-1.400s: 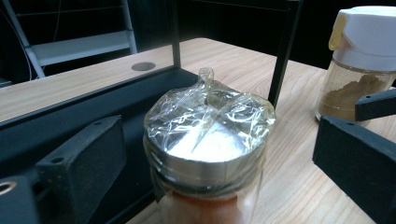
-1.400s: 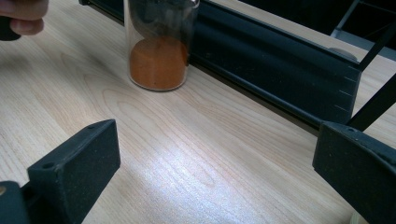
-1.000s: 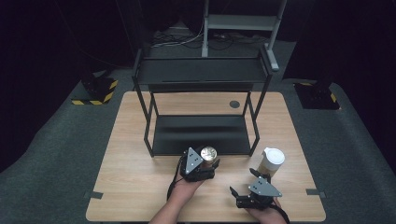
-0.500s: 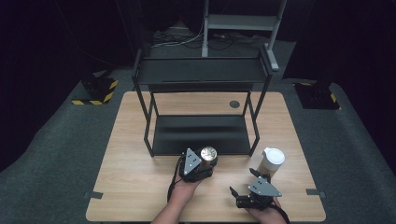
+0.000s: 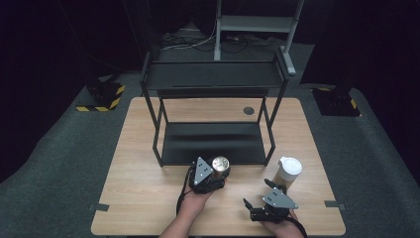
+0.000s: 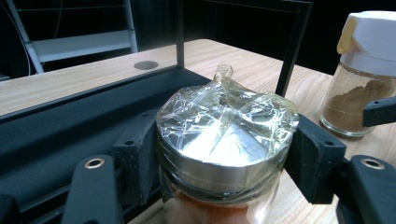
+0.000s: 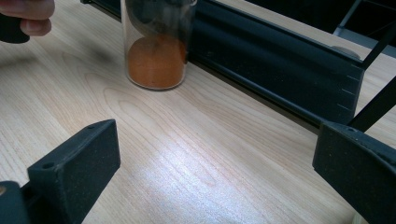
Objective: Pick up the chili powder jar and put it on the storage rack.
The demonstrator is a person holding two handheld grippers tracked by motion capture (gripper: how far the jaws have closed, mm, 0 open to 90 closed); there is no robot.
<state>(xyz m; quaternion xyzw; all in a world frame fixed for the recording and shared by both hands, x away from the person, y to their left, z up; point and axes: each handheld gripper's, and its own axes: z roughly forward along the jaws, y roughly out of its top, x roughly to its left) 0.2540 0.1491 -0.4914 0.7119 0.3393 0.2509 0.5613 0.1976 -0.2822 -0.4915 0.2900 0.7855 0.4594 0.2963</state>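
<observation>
High view shows my left gripper (image 5: 216, 174) clamped on the foil-capped spice jar (image 5: 220, 164) just before the black rack (image 5: 213, 141), unshelved I judge, while my right gripper (image 5: 255, 209) gapes empty.

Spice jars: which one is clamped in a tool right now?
The silver-lidded jar of orange powder, plastic-wrapped, is clamped between the left tool's jaws. The white-capped jar of brown powder stands free.

Both grippers low at the near edge, one clamped, one spread.

The left gripper (image 5: 214, 174) has its jaws closed on the metal lid of a spice jar (image 6: 224, 144), one pad (image 6: 140, 154) pressed to each side. The right gripper (image 5: 265, 207) lies low, jaws wide apart with nothing between them, the person's right hand (image 5: 285, 227) behind it.
</observation>
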